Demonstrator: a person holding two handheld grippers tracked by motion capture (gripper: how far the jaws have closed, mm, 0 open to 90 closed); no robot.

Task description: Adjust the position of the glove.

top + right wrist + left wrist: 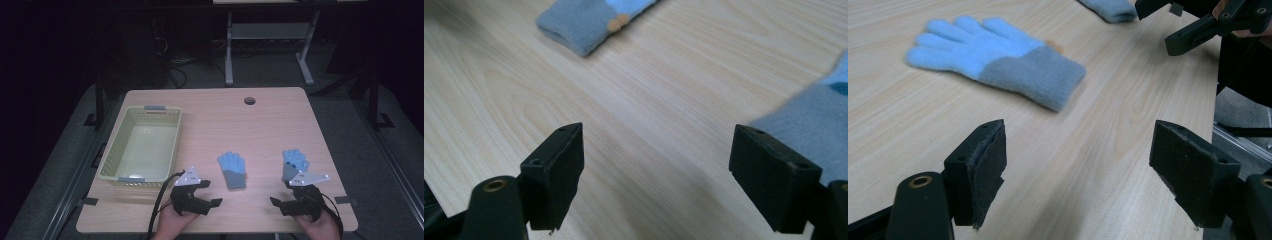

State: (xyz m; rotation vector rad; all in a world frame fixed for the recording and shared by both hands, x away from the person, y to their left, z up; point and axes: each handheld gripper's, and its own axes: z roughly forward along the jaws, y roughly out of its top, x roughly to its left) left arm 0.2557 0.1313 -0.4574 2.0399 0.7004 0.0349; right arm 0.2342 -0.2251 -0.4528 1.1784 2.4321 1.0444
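Both hand-held grippers are held low at the near edge of the desk (280, 107), the left hand-held gripper (209, 192) and the right hand-held gripper (280, 202) each spread wide with nothing between the jaws; one basket (107, 155) is set at the left; two gloves are counted, the middle glove (232, 170) lying flat between the grippers, the right glove (292, 161) just beyond the right one; both are judged soft, light and limp, best pinched at the grey cuff.
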